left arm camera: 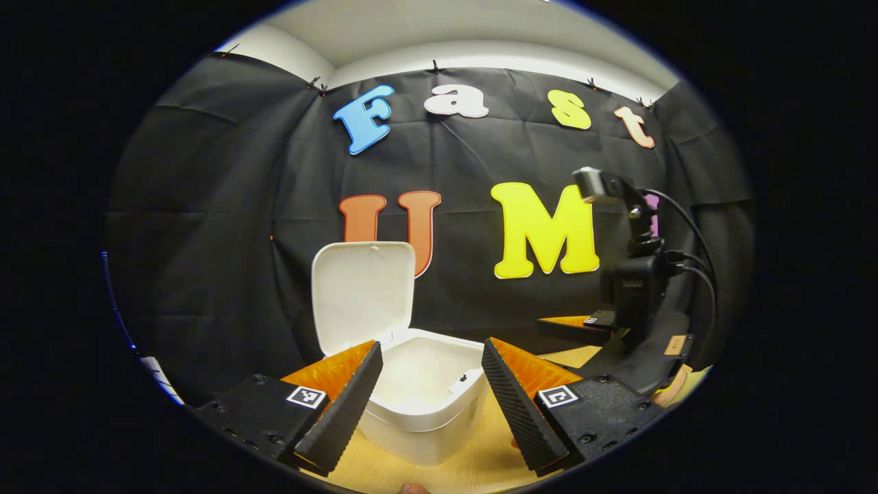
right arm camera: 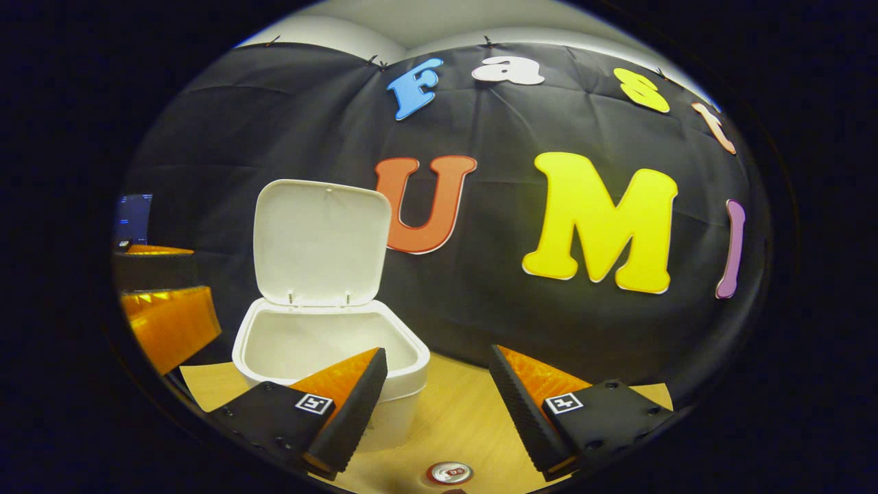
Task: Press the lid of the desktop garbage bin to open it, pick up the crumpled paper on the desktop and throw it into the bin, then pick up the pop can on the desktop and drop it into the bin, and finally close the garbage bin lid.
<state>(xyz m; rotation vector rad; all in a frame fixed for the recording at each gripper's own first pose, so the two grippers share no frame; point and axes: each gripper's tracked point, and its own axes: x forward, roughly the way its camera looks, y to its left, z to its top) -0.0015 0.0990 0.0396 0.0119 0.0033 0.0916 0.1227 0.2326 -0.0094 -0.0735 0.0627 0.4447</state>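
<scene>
The left gripper [left arm camera: 429, 394] is wide open, holding nothing, right in front of the white bin [left arm camera: 425, 401], whose lid [left arm camera: 363, 295] stands up. The right gripper [right arm camera: 435, 405] is open too, above the pop can [right arm camera: 450, 472] standing on the table [right arm camera: 459, 418] near the bin.

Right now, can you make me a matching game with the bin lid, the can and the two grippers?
Things:
1. bin lid
2. pop can
3. left gripper
4. desktop

States or places:
A. open, with the bin seen between its fingers
B. standing up, wide open
C. bare wood colour beside the bin
D. sitting on the desktop, top showing, below the right gripper

Pairs: 1-B, 2-D, 3-A, 4-C
</scene>
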